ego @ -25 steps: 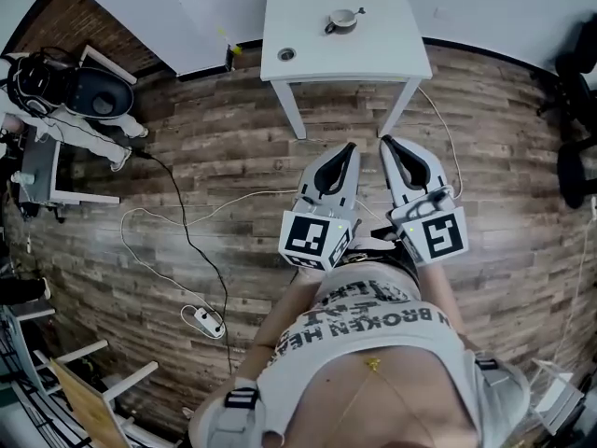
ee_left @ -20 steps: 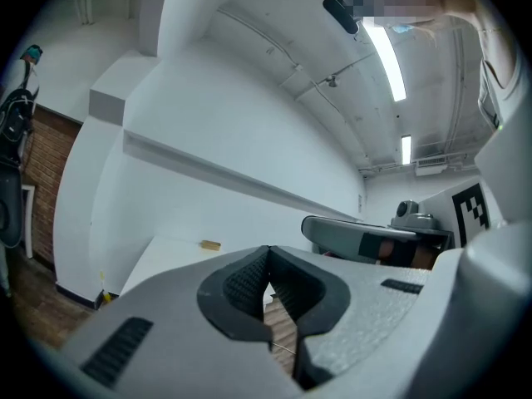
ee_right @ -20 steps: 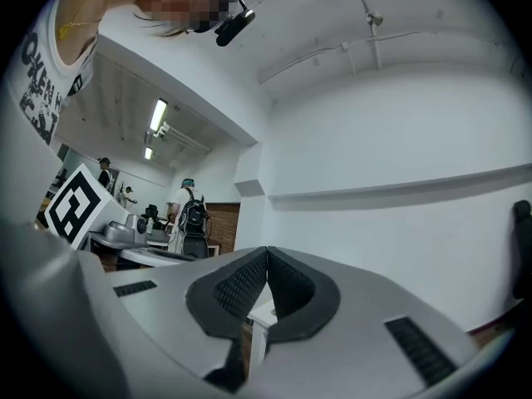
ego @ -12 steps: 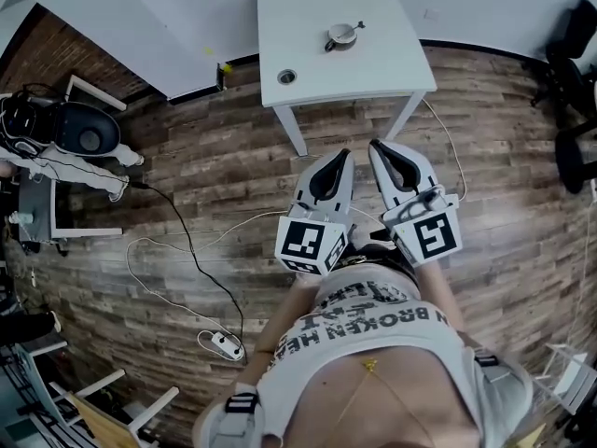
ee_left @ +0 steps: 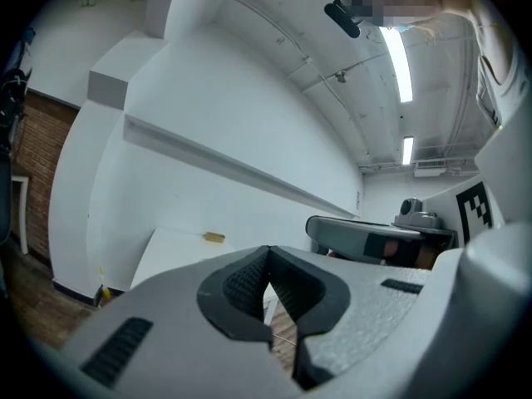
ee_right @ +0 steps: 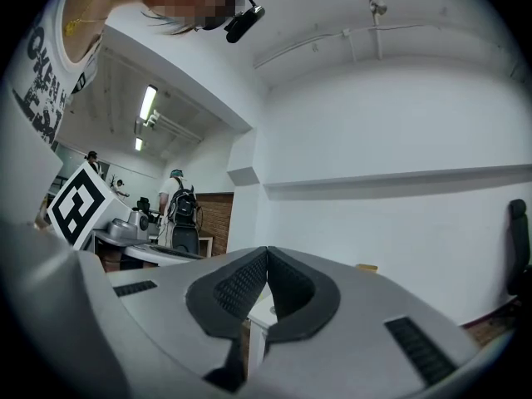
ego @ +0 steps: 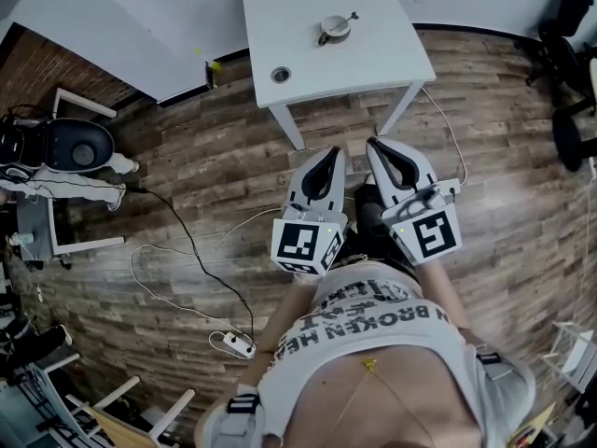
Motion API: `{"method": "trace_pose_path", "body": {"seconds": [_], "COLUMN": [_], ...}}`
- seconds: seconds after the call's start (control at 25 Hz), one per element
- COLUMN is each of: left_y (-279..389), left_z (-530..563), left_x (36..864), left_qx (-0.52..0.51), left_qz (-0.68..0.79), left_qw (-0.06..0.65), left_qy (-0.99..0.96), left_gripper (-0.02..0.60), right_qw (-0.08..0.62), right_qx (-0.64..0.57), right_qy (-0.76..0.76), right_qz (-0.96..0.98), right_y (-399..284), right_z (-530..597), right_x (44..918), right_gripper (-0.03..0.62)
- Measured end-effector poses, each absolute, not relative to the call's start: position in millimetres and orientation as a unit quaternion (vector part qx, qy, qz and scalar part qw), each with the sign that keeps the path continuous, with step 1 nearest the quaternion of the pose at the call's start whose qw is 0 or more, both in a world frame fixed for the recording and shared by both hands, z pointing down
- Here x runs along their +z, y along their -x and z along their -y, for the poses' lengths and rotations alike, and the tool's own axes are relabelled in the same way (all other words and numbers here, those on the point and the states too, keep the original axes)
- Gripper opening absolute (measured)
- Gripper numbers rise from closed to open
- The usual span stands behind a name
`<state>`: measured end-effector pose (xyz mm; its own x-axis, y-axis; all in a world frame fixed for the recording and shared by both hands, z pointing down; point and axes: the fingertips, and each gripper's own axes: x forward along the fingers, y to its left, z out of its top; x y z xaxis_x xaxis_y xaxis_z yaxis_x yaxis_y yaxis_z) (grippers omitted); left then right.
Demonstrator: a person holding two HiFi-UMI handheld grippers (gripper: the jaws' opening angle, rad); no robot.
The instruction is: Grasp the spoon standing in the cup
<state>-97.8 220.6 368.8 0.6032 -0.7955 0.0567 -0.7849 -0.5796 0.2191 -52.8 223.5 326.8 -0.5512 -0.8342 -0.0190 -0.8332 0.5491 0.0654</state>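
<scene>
White table [ego: 298, 7], cup [ego: 332, 29] with probable spoon [ego: 349, 16]; left gripper [ego: 333, 150], right gripper [ego: 376, 144] both closed

Bright even indoor light, ceiling tube lights [ee_left: 400, 56] blown out, soft faint shadows, heavy fisheye, black vignetted corners in gripper views, head view sharp

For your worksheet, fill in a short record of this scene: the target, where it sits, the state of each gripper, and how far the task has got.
target: spoon standing in the cup
place: on the white table, on a wooden floor
left gripper: jaws together, nothing between them
right gripper: jaws together, nothing between them
gripper position: side by side, short of the table's near edge
progress: spoon not yet reached
</scene>
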Motion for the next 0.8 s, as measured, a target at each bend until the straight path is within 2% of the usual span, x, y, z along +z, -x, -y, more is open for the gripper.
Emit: {"method": "trace_pose_path", "body": {"seconds": [0.4, 0.8], "left_y": [95, 59], "left_z": [-155, -57], "left_x": [368, 352], "left_qx": [-0.024, -0.019], "left_qz": [0.463, 0.481], "left_qw": [0.109, 0.092], "left_qy": [-0.879, -0.872], "left_gripper": [-0.002, -0.002], "right_qw": [0.000, -0.011], "right_qx": [-0.036, -0.033], "right_qy": [-0.445, -0.425], "right_qz": [0.895, 0.905], "right_y": [60, 25], "right_z": [-155, -56], "right_x": [327, 318], "right_gripper": [0.008, 0.008]}}
